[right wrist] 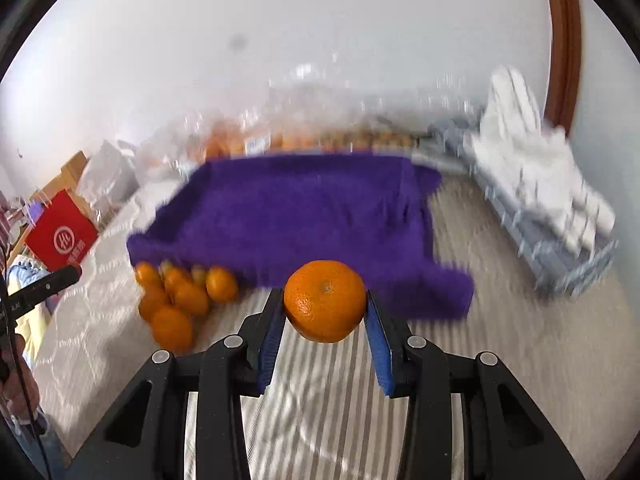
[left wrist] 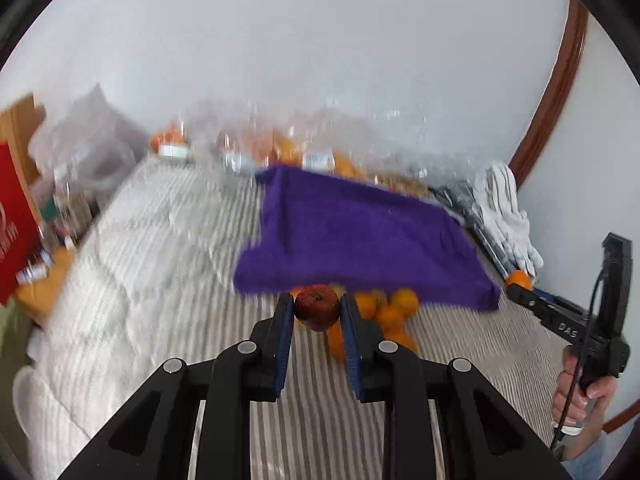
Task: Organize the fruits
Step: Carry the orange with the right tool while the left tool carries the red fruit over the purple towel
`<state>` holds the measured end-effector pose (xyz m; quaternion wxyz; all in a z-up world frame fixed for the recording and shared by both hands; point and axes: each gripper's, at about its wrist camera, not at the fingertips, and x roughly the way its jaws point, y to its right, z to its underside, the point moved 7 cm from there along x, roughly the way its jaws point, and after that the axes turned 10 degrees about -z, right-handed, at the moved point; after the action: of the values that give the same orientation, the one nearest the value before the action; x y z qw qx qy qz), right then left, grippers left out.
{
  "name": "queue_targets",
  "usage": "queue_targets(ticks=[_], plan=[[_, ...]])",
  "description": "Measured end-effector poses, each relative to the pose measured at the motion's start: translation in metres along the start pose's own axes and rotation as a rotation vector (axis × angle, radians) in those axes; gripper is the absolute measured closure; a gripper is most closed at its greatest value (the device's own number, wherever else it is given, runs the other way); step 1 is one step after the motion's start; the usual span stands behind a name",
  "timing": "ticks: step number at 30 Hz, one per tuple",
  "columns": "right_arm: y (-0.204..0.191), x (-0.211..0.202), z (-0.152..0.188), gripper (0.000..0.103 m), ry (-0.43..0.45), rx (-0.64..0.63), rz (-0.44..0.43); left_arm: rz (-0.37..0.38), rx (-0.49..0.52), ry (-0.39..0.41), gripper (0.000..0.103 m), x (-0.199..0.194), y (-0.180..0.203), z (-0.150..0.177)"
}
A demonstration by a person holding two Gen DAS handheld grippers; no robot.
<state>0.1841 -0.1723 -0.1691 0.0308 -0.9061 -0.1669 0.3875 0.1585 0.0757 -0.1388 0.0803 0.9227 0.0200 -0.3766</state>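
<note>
Grippers grasp firm, round fruit at mid-frame: left gripper (left wrist: 317, 307) clamps apple (left wrist: 317, 307), right gripper (right wrist: 325, 301) clamps softer orange (right wrist: 325, 301) across its widest girth.

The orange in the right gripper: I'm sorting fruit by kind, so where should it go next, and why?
Probably carry the orange, clamped in the right gripper, left to the pile of oranges at the purple cloth's front edge and release it there. The left gripper holds an apple, which belongs elsewhere.
</note>
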Motion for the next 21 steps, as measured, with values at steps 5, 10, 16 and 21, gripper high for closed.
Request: queue_targets(ticks=[5,10,16,21], plan=[[0.0,-0.005,-0.052,0.063,0.065,-0.024,0.0,-0.023,0.029,0.064,0.08,0.003,0.018,-0.053],[0.007,0.012,-0.093,0.063,0.09,-0.031,-0.013,-0.056,0.053,0.085,0.08,0.027,0.034,-0.1],[0.012,0.045,-0.135,0.063,0.085,-0.027,-0.05,-0.09,0.056,0.062,0.08,0.064,0.047,-0.14],[0.011,0.077,-0.166,0.063,0.073,-0.033,-0.062,-0.103,0.033,0.042,0.08,0.097,0.05,-0.156]])
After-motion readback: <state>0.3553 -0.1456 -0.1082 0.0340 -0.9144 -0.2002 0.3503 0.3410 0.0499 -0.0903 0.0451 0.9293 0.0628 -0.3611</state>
